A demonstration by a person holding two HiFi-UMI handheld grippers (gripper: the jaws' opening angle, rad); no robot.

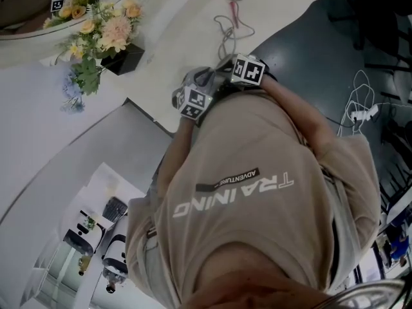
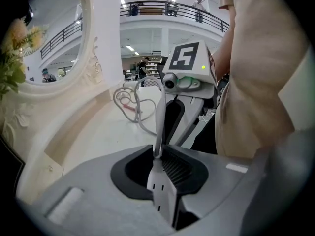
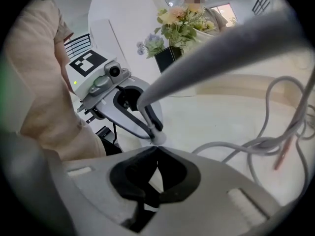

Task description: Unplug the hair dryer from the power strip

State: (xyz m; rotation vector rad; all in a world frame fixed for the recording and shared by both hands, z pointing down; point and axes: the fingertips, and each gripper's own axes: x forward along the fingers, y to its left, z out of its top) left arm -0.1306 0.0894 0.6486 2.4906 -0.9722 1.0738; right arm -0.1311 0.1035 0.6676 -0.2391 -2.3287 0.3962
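Looping across the table (image 3: 211, 117), grey cord (image 3: 216, 144) lies loose; left hand-held gripper (image 2: 157, 154) and right hand-held gripper (image 3: 156, 142) closed.

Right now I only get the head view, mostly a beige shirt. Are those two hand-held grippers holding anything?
Observer: No. The left gripper view shows the left hand-held gripper shut, nothing between its jaws.
Visitor: And the other one?
Observer: The right gripper view shows the right hand-held gripper shut and empty as well.
Visitor: What lies beyond the table?
Observer: The left gripper view shows a railed balcony on an upper floor.
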